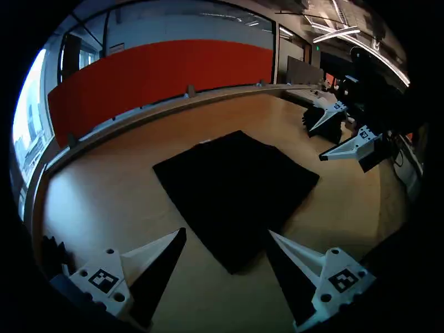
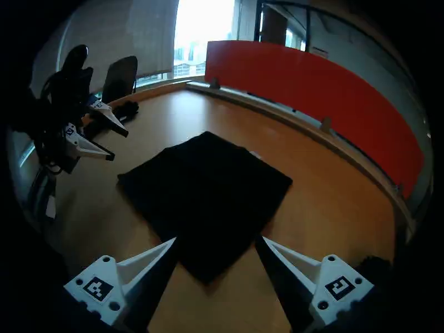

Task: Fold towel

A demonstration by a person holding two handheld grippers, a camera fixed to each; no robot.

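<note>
Black towel (image 1: 236, 183) flat on table (image 1: 111, 194); left tool (image 1: 226, 231), right tool (image 2: 216, 238) both agape

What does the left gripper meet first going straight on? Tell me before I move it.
Most likely the black towel: its near corner lies on the table right ahead, between the open fingers of the left gripper. The gripper's height above the table is unclear.

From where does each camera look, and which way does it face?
Left gripper view: rides the left tongs, facing the towel on the table; own open fingers below, right tongs beyond.
Right gripper view: rides the right tongs, open fingers below, facing the towel from the opposite side; left tongs upper left.
Shared: towel, table, both tongs.
</note>
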